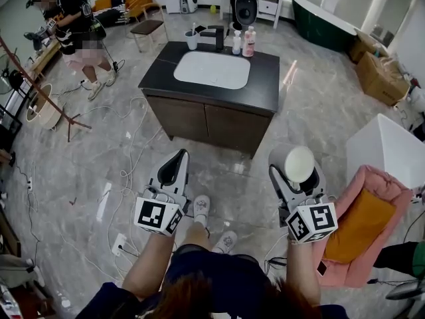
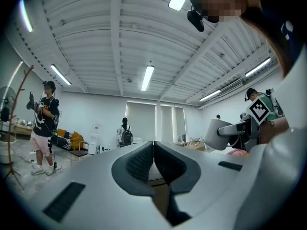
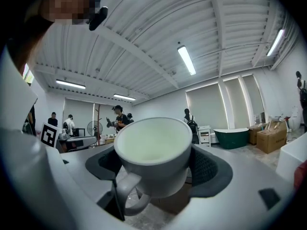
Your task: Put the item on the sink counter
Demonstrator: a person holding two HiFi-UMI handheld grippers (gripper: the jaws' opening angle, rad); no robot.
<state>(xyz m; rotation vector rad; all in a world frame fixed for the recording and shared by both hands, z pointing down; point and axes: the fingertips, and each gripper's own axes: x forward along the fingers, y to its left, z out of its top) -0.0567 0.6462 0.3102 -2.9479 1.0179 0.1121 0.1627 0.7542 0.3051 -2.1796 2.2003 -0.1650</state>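
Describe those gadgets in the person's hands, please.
Both the left gripper and the right gripper are light grey plastic, each with two tapering jaws lined with dark ribbed pads and a white cube bearing black square markers. The person wears dark blue.

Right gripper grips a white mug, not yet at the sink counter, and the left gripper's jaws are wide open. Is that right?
Not quite. The left gripper is shut, not wide open: the left gripper view shows its jaws pressed together with nothing between them. The rest stands: the right gripper grips the white mug, and the head view shows it short of the sink counter.
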